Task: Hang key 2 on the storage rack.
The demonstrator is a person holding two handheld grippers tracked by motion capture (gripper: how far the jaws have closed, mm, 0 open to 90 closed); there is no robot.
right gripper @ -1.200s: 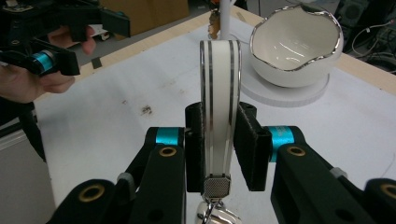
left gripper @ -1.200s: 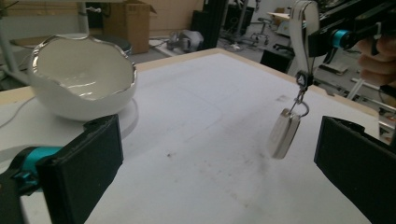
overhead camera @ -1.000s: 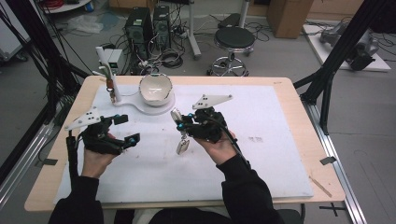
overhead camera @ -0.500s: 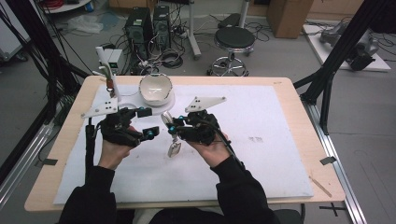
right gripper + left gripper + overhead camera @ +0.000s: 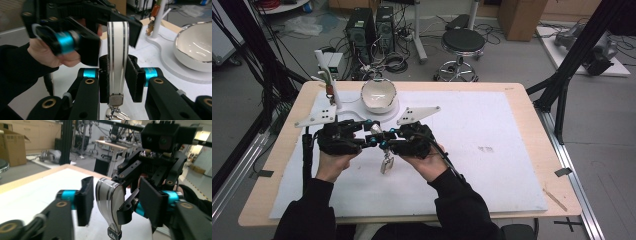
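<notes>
The wooden worktop (image 5: pixel 522 95) carried a large white sheet (image 5: pixel 492 165) over most of its top, and the person's two black-sleeved forearms came in from its near edge. At the far left of the sheet stood a white keyhole-shaped base (image 5: pixel 382 112) holding a glossy white bowl with a silver rim (image 5: pixel 378 94), tilted on its side, and a thin white post (image 5: pixel 333 92). The left claw (image 5: pixel 371 136) and right claw (image 5: pixel 387 141) met nose to nose just in front of that base, above the sheet. The right claw was clenched on a white strap loop with thin black stripes (image 5: pixel 117 57), gripping it near its lower end. The left claw's jaws stood parted on either side of the loop's upper part, not pressing it. A small silvery metal clasp (image 5: pixel 386 164) hung from the strap's lower end.
</notes>
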